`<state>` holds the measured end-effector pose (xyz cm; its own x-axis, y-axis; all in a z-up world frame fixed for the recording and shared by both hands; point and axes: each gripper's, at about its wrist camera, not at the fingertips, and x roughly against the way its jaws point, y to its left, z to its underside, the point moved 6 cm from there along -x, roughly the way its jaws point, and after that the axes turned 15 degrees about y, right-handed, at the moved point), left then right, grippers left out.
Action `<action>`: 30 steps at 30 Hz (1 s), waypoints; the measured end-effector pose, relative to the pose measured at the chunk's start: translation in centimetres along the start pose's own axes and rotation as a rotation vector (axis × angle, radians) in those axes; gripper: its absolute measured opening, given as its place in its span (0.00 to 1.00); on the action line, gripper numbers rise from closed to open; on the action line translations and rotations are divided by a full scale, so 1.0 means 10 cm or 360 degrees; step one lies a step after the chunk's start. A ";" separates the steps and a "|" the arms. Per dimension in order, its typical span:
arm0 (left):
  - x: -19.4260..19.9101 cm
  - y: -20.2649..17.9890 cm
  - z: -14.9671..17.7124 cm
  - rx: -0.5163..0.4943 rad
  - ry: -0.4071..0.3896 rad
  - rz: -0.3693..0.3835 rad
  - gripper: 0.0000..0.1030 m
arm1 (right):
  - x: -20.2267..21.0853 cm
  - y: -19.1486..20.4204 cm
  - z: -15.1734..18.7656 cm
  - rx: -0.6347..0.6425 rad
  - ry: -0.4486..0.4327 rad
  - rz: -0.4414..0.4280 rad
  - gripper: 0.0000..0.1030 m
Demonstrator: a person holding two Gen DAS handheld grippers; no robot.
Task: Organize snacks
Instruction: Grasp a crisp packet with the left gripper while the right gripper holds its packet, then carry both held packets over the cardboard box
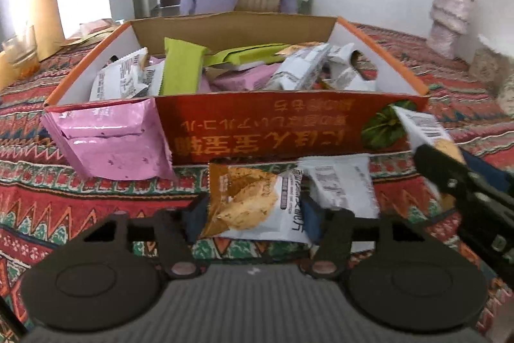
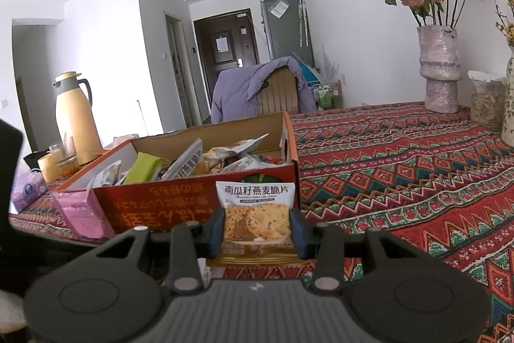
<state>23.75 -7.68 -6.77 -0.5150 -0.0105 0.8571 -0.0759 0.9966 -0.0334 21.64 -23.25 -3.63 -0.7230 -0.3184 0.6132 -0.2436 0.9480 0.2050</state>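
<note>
A counter (image 2: 401,156) draped in red patterned cloth carries an open red-and-orange cardboard box (image 1: 289,124) heaped with snack packets, two of them green wrappers; the rest overlap too thickly to count. A pink foil pouch (image 1: 112,143) leans against the box's near left corner. Two white-and-gold crisp packets lie on the cloth just before the box. The left hand-held gripper (image 1: 253,214) straddles the nearer crisp packet (image 1: 250,204), pads at its sides; whether they press cannot be told. The second crisp packet (image 1: 343,185) lies just right of it. The right hand-held gripper (image 2: 257,233) is clenched on a third crisp packet (image 2: 257,214), held upright near the box's front right corner. Such packets are likely light, slippery, crushable film, best pinched by the flat sealed edges, not across the brittle crisps.
</note>
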 end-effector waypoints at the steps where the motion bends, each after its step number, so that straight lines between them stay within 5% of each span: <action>1: 0.03 0.00 0.01 -0.0005 -0.0020 0.0003 0.52 | 0.00 0.00 0.00 0.0002 0.0001 -0.0003 0.40; 17: 0.67 0.17 0.20 -0.0027 -0.0291 0.0145 0.51 | 0.02 0.06 0.00 0.0045 -0.0015 -0.0034 0.40; 30: 1.06 0.45 -0.10 0.0033 -0.0499 0.0203 0.51 | 0.31 0.38 -0.36 0.0216 -0.0140 0.0054 0.40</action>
<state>18.78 -3.21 2.65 -0.7588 0.0861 0.6456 -0.0097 0.9896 -0.1434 20.84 -20.63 1.82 -0.7844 -0.2910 0.5478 -0.2992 0.9511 0.0767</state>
